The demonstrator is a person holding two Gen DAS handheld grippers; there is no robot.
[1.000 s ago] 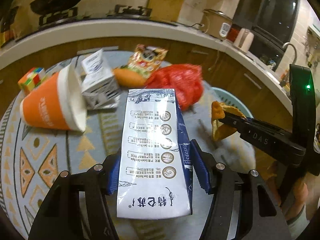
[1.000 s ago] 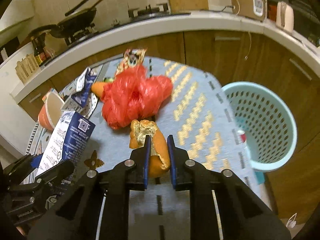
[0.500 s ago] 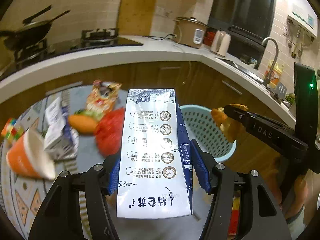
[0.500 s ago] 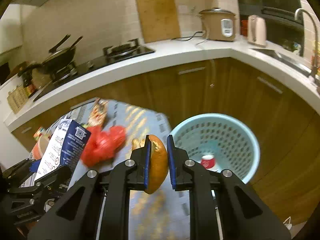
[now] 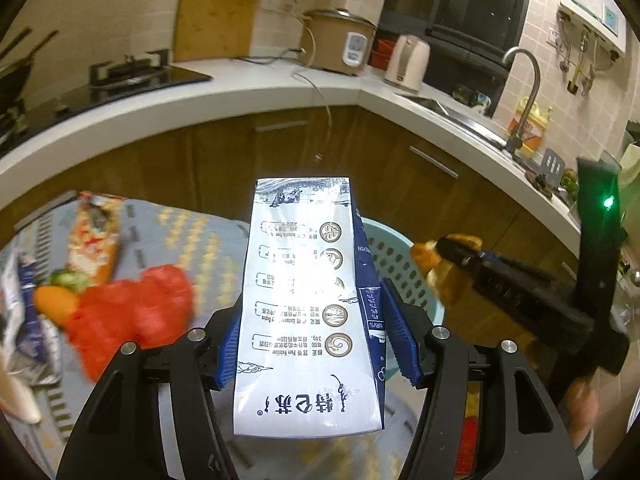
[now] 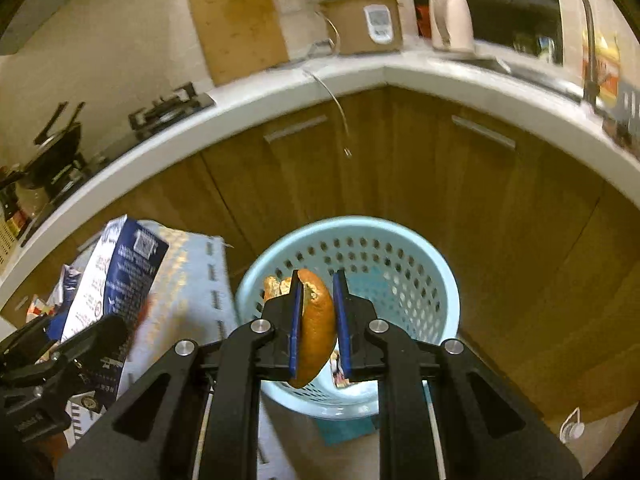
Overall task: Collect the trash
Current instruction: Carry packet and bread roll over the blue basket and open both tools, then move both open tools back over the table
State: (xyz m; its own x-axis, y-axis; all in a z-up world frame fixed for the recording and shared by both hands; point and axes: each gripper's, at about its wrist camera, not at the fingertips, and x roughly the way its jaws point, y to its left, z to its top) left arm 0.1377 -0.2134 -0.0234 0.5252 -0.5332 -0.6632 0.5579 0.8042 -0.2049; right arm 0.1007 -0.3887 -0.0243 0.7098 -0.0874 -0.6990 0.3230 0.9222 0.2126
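Two grippers are both loaded. The left gripper point(image 5: 316, 344) has its blue-padded fingers point(image 5: 400, 340) clamped on the sides of a white and dark blue milk carton point(image 5: 308, 304), which stands up between them with its printed face toward the camera and the lettering upside down. In the right wrist view the same carton point(image 6: 120, 280) appears at the left edge, held in the black frame of the left gripper point(image 6: 60, 360).

The right gripper point(image 6: 316, 324) pinches a brown piece of bread point(image 6: 316, 328) between its blue pads point(image 6: 294, 320), the bread hanging a little below them. Directly behind and beneath the bread sits the light blue perforated basket point(image 6: 400, 264), with some printed scraps visible inside near its floor. From the left wrist view, the right gripper point(image 5: 460, 252) reaches in from the right with the bread point(image 5: 444, 284) at its tip, beside the basket rim point(image 5: 392, 268).

Further out on the left lies a patterned cloth point(image 5: 192, 232) carrying a crumpled red plastic bag point(image 5: 132, 312), an orange item point(image 5: 56, 304) with green beside it, and a flat snack wrapper point(image 5: 94, 240). Beyond these stand wooden cabinets point(image 6: 400, 160) under a white counter point(image 6: 280, 84) with a rice cooker point(image 6: 364, 20), kettle point(image 6: 450, 20), cutting board point(image 6: 236, 28) and stove point(image 6: 168, 108).
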